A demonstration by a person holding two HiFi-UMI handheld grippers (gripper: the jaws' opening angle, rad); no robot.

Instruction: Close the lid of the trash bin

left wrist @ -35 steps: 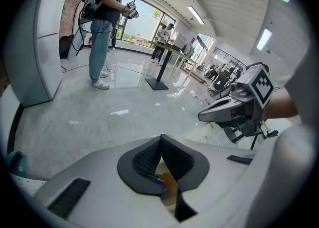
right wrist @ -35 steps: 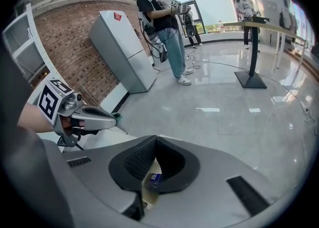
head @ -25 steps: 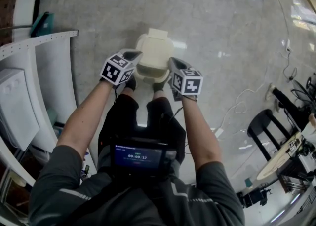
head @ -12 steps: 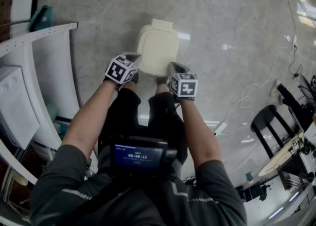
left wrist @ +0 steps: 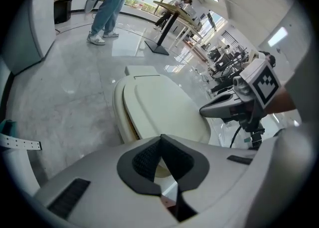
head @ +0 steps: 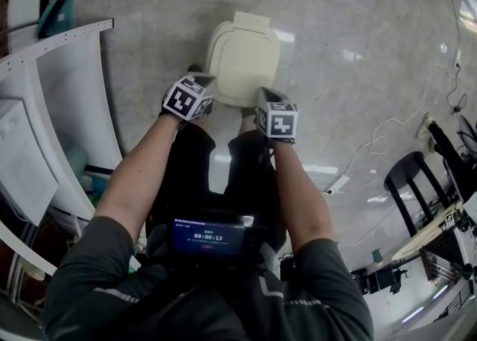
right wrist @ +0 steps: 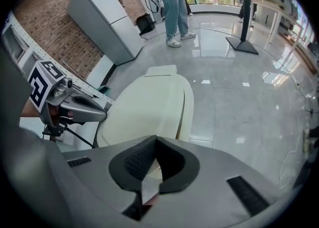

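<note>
The cream trash bin (head: 242, 60) stands on the marble floor just beyond the person's feet. Its lid (left wrist: 164, 110) lies down over the body, with a thin dark gap along the left edge. My left gripper (head: 203, 85) hovers at the bin's near left corner, jaws shut with nothing between them. At the near right corner my right gripper (head: 263, 95) is likewise shut and empty. In the left gripper view, the left gripper (left wrist: 160, 137) points over the lid and the right gripper (left wrist: 234, 107) shows beside it. In the right gripper view, the right gripper (right wrist: 155, 138) faces the bin (right wrist: 149, 105) and the left gripper (right wrist: 75, 105).
A white curved counter (head: 74, 109) runs along the left. A cable (head: 387, 138) and power strip (head: 339, 183) lie on the floor at right, near a black chair (head: 417, 190). A person (right wrist: 172, 3) stands far off beside a white cabinet (right wrist: 107, 15).
The bin's lid has come down from a raised tilt to lying flat. Both grippers have drawn back from over the bin to its near corners.
</note>
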